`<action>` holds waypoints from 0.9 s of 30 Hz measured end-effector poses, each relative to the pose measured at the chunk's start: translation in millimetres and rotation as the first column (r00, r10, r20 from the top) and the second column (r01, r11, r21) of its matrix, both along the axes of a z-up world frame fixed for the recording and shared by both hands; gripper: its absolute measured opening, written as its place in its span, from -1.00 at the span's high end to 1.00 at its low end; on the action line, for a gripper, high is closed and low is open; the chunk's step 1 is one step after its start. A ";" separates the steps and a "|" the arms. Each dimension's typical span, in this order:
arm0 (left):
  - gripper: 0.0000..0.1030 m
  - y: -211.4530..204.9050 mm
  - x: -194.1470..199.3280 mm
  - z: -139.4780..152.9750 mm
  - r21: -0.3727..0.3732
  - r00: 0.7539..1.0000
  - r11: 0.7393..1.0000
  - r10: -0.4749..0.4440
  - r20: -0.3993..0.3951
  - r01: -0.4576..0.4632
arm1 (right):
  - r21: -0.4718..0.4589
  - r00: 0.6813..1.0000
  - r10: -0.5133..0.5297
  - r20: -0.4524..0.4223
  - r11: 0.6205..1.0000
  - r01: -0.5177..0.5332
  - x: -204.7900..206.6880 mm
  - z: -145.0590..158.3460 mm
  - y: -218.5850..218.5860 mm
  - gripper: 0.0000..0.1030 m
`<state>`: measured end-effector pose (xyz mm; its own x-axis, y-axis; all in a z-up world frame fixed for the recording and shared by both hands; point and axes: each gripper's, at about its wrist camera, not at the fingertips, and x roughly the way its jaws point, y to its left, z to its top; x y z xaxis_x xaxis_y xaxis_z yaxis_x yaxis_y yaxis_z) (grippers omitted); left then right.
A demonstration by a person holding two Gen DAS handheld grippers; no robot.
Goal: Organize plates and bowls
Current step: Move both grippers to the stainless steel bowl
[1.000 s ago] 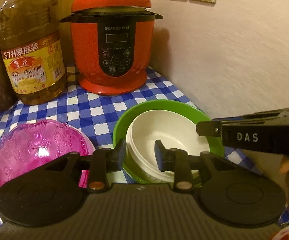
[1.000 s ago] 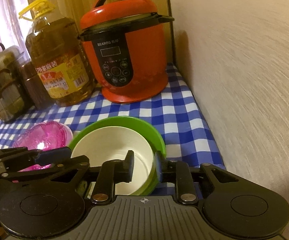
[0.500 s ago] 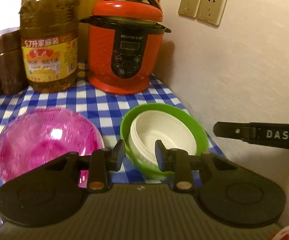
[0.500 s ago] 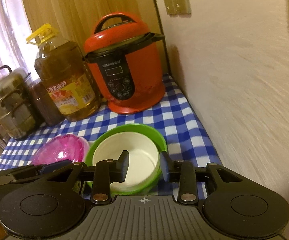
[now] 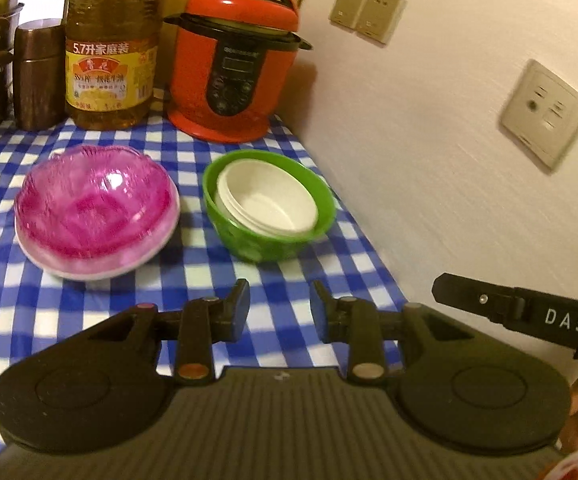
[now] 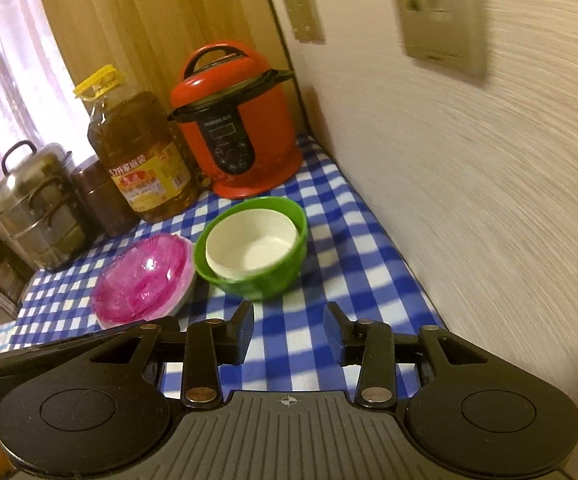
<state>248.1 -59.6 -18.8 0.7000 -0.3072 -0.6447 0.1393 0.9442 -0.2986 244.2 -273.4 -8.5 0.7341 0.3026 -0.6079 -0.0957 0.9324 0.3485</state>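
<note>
A green bowl (image 5: 273,242) (image 6: 257,280) stands on the checked cloth near the wall, with white bowls (image 5: 269,200) (image 6: 253,244) nested inside it. To its left, a pink glass bowl (image 5: 93,200) (image 6: 145,276) rests in a white dish (image 5: 169,222) (image 6: 188,276). My left gripper (image 5: 280,300) hangs open a short way in front of the green bowl, with only cloth between its fingers. My right gripper (image 6: 289,320) is also back from that bowl; its jaws are opening and hold nothing. The right gripper's side (image 5: 509,308) shows at the edge of the left wrist view.
A red pressure cooker (image 5: 233,64) (image 6: 237,136), a big oil bottle (image 5: 109,52) (image 6: 145,164), a brown canister (image 5: 37,76) and a steel steamer pot (image 6: 37,208) line the back. The wall (image 5: 449,180) with sockets (image 5: 545,116) bounds the right side.
Both grippers have drawn back and up from the green bowl, whose rim they straddled. The right jaws have come off the rim and widened. The bowls stay in place.
</note>
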 end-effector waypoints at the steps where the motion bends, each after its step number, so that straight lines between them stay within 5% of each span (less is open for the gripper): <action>1: 0.43 -1.7 -6.2 1.1 -0.008 1.000 1.000 -0.006 -0.002 0.006 | 0.005 1.000 -0.008 -0.004 1.000 0.008 -8.2 0.3 -2.7 0.24; 15: 0.43 -27.9 -79.5 -2.0 0.017 0.997 0.997 -0.077 -0.026 0.078 | -0.001 0.995 -0.089 -0.050 0.996 0.089 -95.4 -8.5 -32.7 0.23; 27: 0.42 -38.7 -95.8 -12.6 0.021 0.994 0.995 -0.101 -0.051 0.102 | 0.003 0.985 -0.143 -0.100 0.990 0.144 -124.0 -27.4 -53.2 0.23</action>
<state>152.4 -98.4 -31.4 0.6329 -0.3594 -0.6858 0.2201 0.9327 -0.2857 120.2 -326.6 -35.9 0.7069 0.2046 -0.6770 0.0745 0.9304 0.3590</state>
